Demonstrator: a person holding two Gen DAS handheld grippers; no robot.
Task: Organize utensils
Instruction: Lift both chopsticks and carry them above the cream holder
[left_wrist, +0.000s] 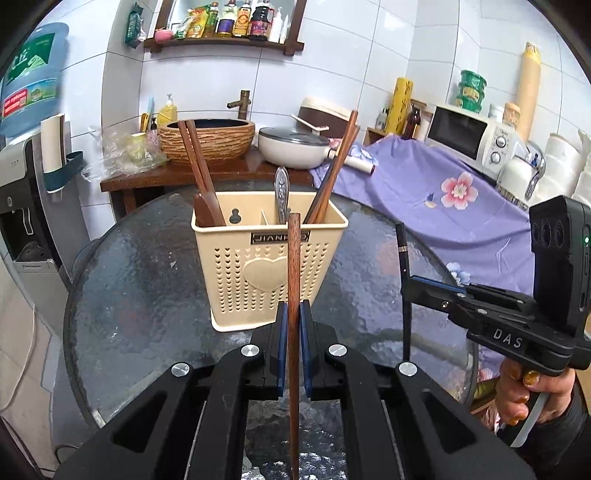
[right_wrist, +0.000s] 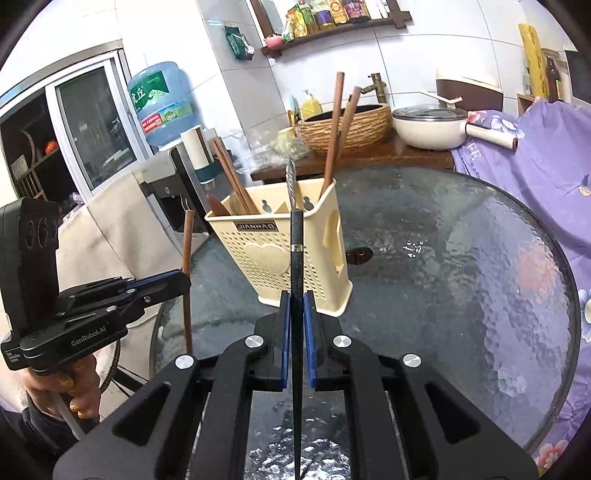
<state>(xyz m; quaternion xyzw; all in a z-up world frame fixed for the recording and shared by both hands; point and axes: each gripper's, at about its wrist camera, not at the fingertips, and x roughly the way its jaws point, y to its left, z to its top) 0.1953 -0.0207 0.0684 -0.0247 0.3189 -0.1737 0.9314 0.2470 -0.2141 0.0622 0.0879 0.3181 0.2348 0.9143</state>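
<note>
A beige perforated utensil holder (left_wrist: 266, 269) stands on the round glass table (left_wrist: 147, 288). It holds brown wooden chopsticks (left_wrist: 197, 166) on its left and right sides, a wooden spoon and a metal spoon (left_wrist: 281, 192). My left gripper (left_wrist: 293, 317) is shut on a brown wooden chopstick (left_wrist: 294, 280), held upright just in front of the holder. My right gripper (right_wrist: 296, 310) is shut on a black chopstick (right_wrist: 296, 258) with a silver band, upright in front of the holder (right_wrist: 280, 254). The right gripper (left_wrist: 410, 284) shows in the left wrist view, and the left gripper (right_wrist: 184, 280) in the right wrist view.
Behind the table a wooden counter (left_wrist: 177, 177) carries a woven basin (left_wrist: 207, 136) and a white lidded pan (left_wrist: 295, 146). A purple flowered cloth (left_wrist: 424, 192) and a microwave (left_wrist: 469, 136) lie to the right. A water dispenser (left_wrist: 29, 155) stands at left.
</note>
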